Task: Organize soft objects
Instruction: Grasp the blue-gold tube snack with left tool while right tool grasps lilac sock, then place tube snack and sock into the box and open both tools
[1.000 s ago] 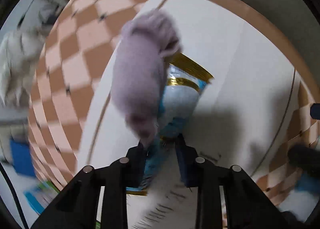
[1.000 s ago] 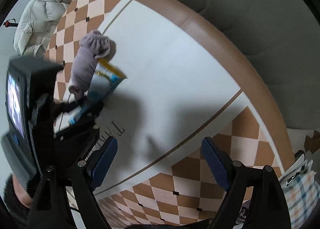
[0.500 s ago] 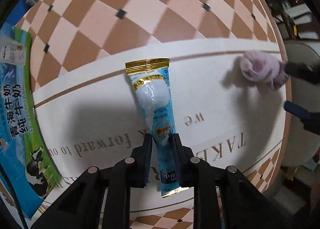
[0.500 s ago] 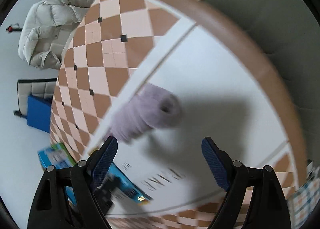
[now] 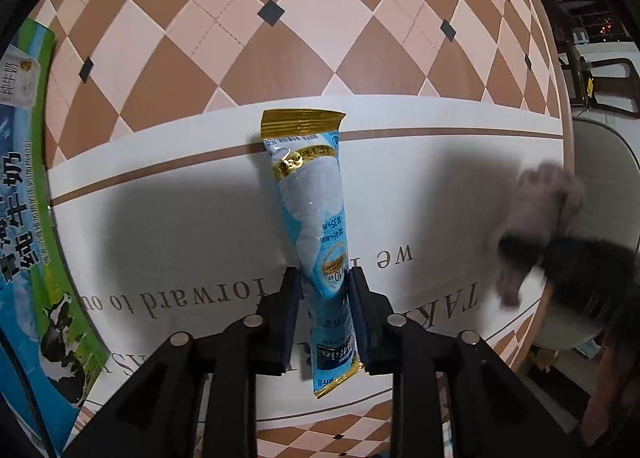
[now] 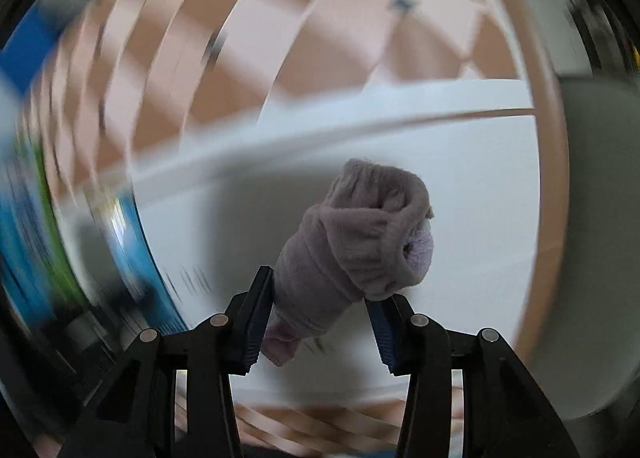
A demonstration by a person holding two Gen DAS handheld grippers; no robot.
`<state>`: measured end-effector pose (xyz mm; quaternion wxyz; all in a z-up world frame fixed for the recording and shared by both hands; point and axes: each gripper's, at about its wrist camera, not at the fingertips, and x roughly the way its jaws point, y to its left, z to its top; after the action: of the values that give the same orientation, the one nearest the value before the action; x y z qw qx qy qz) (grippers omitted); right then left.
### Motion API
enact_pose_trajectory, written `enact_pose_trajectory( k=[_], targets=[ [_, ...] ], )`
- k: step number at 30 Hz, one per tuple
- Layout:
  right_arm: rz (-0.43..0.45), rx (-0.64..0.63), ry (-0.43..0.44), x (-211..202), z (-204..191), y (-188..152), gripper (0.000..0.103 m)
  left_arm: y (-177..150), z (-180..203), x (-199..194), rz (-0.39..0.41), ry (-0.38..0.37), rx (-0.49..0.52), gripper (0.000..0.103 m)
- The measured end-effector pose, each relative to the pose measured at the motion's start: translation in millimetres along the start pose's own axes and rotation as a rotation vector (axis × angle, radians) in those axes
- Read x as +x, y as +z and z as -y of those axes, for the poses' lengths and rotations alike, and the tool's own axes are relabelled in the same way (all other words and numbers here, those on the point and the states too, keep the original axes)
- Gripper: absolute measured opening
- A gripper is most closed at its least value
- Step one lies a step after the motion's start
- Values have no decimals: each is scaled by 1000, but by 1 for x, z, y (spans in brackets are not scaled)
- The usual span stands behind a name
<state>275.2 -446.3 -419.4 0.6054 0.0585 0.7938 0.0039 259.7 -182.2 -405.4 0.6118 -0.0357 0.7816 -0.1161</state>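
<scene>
pouch (image 5: 316, 226): long blue-white sachet, gold sealed top, lying flat, lower part pinched between left gripper (image 5: 322, 312) fingers, gold end pointing away
sock roll (image 6: 356, 246): fuzzy lilac rolled bundle, narrow end clamped between right gripper (image 6: 316, 322) fingers, fat cuff end forward-right

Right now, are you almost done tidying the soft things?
Not yet. Nothing looks put away so far. The left tongs are shut on the blue packet, which lies on the table. The right tongs grip the rolled purple sock. Both still need a place to go.
</scene>
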Motion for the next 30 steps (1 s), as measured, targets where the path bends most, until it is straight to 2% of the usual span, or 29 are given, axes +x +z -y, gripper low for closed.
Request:
enact_pose_trajectory(
  k=[2,4,8,9,10,13,17,25,26,30],
  targets=[
    [-17,-41,-37,7,-7,-9,51,3,-3,7,-35,-17,-14,29],
    [-17,-15,-20,12,-6,-9,53,3,0,8,-33,-33,-9,42],
    [10,79,36,16,4,-9,53,0,18,12,-24,54,54,41],
    [19,89,34,16,5,-9,53,-2,25,12,-13,91,70,34],
    [29,98,30,17,6,-9,52,-5,29,13,1,135,85,20],
    [70,118,30,15,9,-14,44,-12,31,12,17,139,98,15],
    [114,93,22,-2,-2,-26,42,-26,24,-1,59,146,102,13],
    [247,-19,158,-83,-58,-67,42,-59,-16,-82,164,70,88,13],
    [264,-39,176,-93,-72,-77,42,-70,-30,-91,186,59,72,13],
    [308,-116,237,-129,-134,-102,42,-84,-75,-145,261,18,7,13]
  ],
)
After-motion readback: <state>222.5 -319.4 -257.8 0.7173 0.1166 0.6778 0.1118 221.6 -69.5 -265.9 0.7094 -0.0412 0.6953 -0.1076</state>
